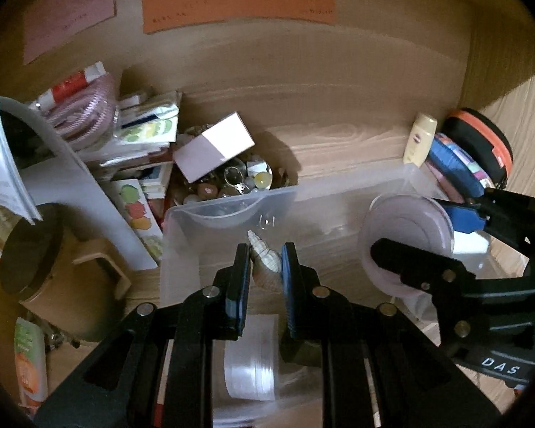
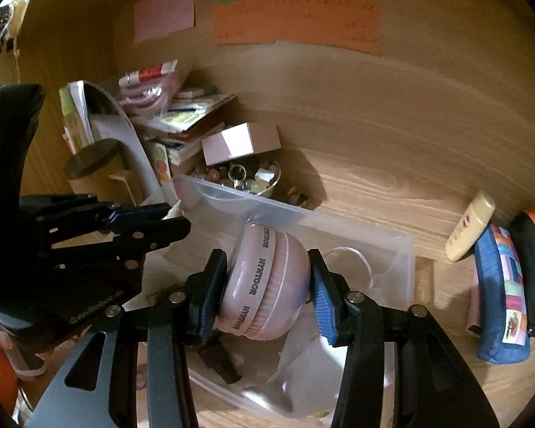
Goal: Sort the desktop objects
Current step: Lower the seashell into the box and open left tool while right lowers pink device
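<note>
My left gripper (image 1: 266, 251) is shut on a white spiral seashell (image 1: 267, 264), held over the near left end of a clear plastic bin (image 1: 232, 207). My right gripper (image 2: 267, 258) is shut on a round lilac case (image 2: 264, 285) with lettering around its band, held over the same bin (image 2: 374, 235). In the left wrist view the right gripper (image 1: 410, 224) and the lilac case (image 1: 406, 242) show at the right. In the right wrist view the left gripper (image 2: 178, 217) shows at the left, with the shell mostly hidden behind its fingers.
Behind the bin sit a bowl of beads and trinkets (image 1: 232, 178), a pale pink box (image 1: 214, 146) and a heap of booklets (image 1: 142, 135). A lidded tan mug (image 1: 28, 249) stands left. A lotion tube (image 1: 419, 139), blue pouch (image 1: 453, 164) and black-orange case (image 1: 481, 142) lie right.
</note>
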